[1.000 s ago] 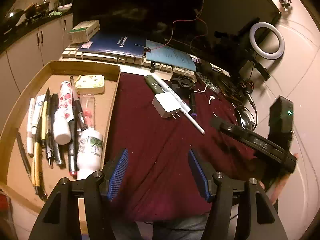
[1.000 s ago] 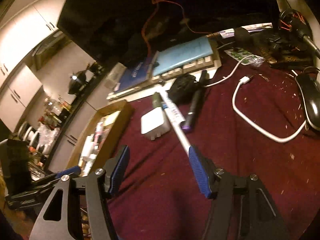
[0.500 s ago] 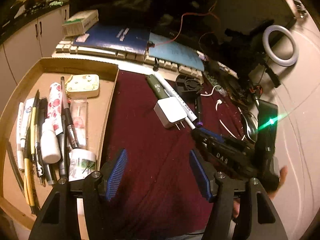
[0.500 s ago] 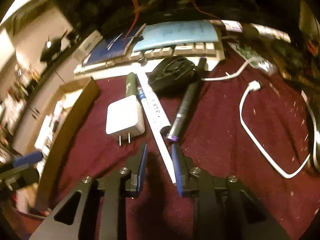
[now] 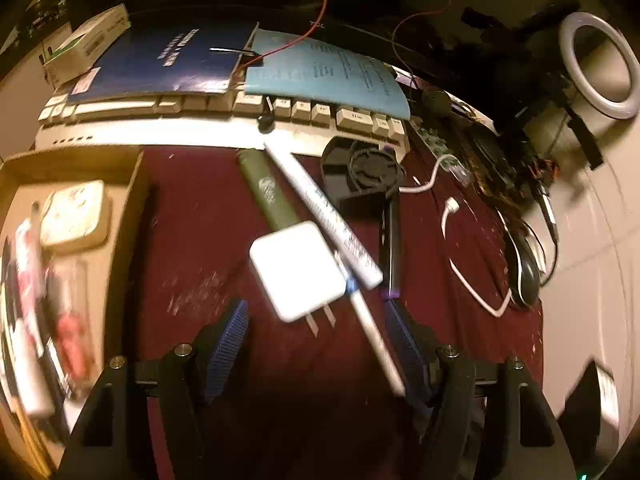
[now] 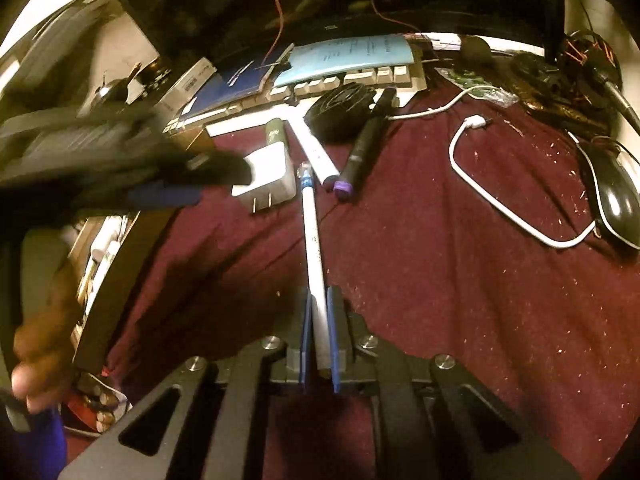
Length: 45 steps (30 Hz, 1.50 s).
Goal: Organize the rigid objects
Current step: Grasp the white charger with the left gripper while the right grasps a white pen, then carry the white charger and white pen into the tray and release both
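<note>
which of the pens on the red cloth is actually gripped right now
The thin white pen with the blue tip: the right gripper is shut on its near end. The green marker and purple-capped marker lie free.

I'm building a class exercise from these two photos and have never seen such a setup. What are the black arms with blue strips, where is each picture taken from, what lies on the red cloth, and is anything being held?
There is no robot here. A person holds a hand tool in each hand: a two-finger clamp with blue pads and a wide-angle camera looking along its fingers. One picture comes from each tool.

The right gripper is shut on a white pen. The left gripper is open over a white charger plug; its jaws have just been opening.

On the red cloth also lie a green marker, a black pen with a purple end, a white cable and a mouse. A keyboard sits behind, and a cardboard tray of pens and tubes to the left.
</note>
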Available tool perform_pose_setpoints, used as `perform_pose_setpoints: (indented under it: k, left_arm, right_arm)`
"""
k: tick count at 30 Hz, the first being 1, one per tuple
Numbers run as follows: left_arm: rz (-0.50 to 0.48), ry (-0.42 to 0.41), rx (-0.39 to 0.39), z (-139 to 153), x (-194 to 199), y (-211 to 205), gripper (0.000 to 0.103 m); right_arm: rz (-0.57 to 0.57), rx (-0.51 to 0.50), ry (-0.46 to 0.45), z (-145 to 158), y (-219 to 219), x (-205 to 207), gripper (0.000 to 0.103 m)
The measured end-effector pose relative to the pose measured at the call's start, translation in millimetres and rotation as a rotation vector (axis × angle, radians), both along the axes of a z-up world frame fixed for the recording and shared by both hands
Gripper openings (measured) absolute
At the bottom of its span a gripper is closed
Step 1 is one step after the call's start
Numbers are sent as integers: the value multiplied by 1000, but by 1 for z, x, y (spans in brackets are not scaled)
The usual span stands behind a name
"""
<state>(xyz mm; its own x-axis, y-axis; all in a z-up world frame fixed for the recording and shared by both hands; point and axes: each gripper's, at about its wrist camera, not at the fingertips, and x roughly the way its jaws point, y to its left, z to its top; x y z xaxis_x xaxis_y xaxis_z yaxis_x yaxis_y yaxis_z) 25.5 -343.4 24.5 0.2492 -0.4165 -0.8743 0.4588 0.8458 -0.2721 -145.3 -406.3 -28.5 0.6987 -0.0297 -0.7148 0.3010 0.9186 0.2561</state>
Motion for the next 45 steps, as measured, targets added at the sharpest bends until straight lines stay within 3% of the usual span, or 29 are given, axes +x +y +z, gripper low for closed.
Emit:
perform_pose_setpoints:
  k: [6, 9, 15, 18, 21, 27, 29, 31, 34, 38, 45]
  left_arm:
    - [56, -39, 100, -13, 22, -15, 74]
    - [71, -33, 94, -22, 25, -12, 61]
    - [27, -52, 101, -19, 0, 8, 51]
    - [20, -69, 96, -17, -26, 29, 50]
    - [16, -58, 67, -16, -47, 46, 50]
    - [55, -96, -35, -6, -60, 75, 49]
    - [52, -98, -63, -3, -61, 79, 49]
    - [55, -95, -83, 0, -60, 84, 49]
    - [52, -93, -110, 2, -62, 89, 49]
    - [46, -78, -156, 6, -67, 100, 49]
    - [54, -63, -258, 25, -77, 125, 49]
  right_arm:
    - [2, 9, -12, 0, -1, -1, 8]
    - [1, 10, -14, 0, -1, -1, 8]
    - [3, 14, -15, 0, -2, -3, 8]
    - [16, 22, -17, 0, -2, -1, 18]
    - [31, 13, -27, 8, 1, 4, 31]
    - [10, -29, -2, 21, -2, 38, 32]
    - [-7, -29, 36, 15, -5, 51, 25]
    - [-17, -40, 69, 8, -4, 57, 10]
    - [-34, -104, 72, 7, 8, 55, 8]
    - [-24, -100, 67, 5, 17, 45, 8]
    - [9, 31, -27, 21, 28, 32, 8]
